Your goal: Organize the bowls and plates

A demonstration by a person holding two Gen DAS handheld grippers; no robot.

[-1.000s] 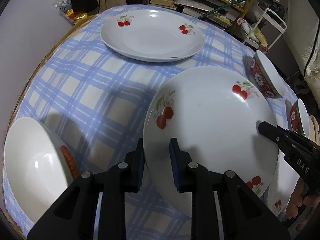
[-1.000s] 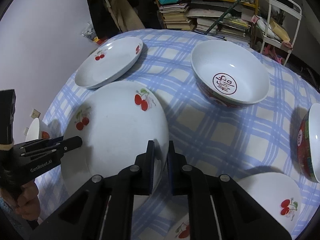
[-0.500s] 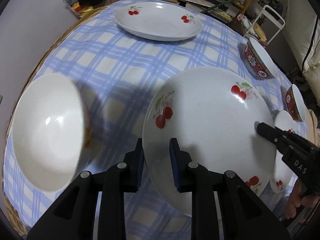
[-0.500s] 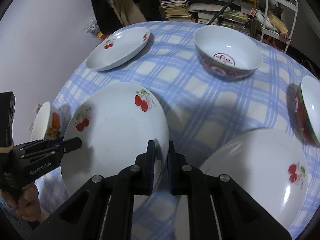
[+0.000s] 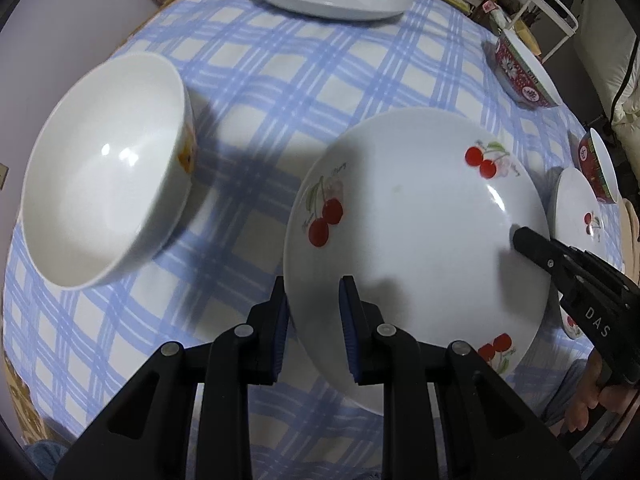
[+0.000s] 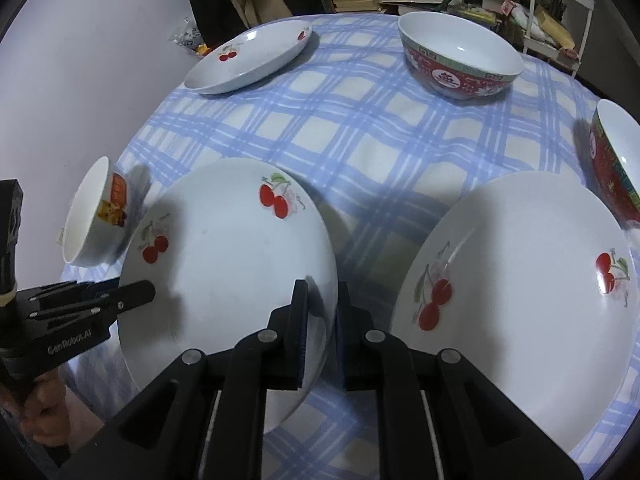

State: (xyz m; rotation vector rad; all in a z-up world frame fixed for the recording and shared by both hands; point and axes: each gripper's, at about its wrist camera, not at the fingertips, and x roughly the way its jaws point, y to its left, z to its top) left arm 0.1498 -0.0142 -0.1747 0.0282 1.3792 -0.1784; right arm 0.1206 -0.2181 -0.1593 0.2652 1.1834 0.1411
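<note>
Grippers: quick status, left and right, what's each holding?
Left gripper: closed on the cherry plate's rim.
Right gripper: closed on the opposite rim of that plate.

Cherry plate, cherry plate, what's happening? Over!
Left tool and right tool both clamped on cherry plate rim. Plate lifted off tablecloth. White bowl close beside. Over.

Cherry-print white plate (image 5: 416, 236), held off the checked cloth, gripped at opposite rims. Second cherry plate (image 6: 520, 292) flat just beside it. Third plate (image 6: 250, 58) at far edge. White cartoon bowl (image 5: 100, 184); two red-patterned bowls (image 6: 460, 60), (image 6: 616, 168) upright, apart.
</note>
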